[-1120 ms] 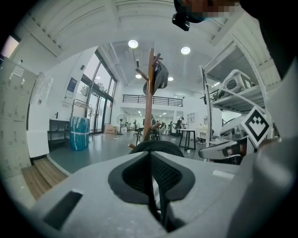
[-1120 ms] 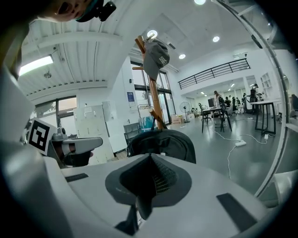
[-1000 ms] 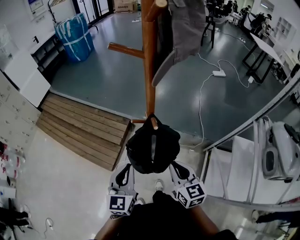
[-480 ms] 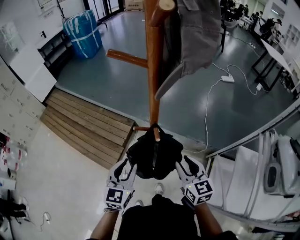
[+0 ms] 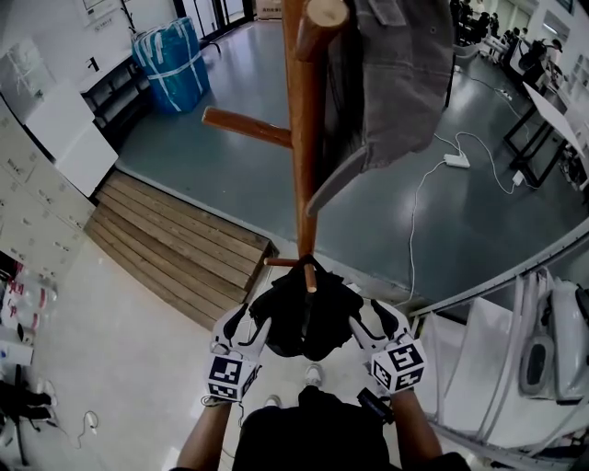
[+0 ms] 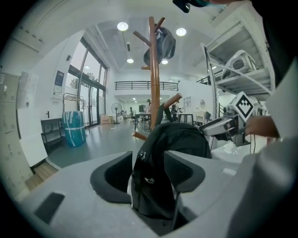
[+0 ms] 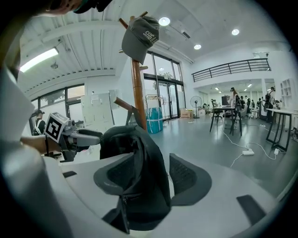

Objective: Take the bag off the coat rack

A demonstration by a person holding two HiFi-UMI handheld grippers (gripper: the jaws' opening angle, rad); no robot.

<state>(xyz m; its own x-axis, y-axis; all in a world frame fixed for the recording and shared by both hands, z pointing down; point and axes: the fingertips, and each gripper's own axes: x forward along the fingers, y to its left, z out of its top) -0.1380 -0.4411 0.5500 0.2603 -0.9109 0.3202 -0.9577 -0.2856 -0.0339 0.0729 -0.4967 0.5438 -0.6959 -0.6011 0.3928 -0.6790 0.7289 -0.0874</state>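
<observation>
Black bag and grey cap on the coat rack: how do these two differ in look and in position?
The black bag is dark and bulky; the grey cap is pale and flat-brimmed. The bag hangs from a low peg of the coat rack; the cap hangs from a top peg. Both hang on the same wooden rack.

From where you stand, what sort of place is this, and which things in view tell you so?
Probably an open-plan office or lab hall: desks with people at them, a balcony railing above, tall glass doors, and a wooden coat rack.
</observation>
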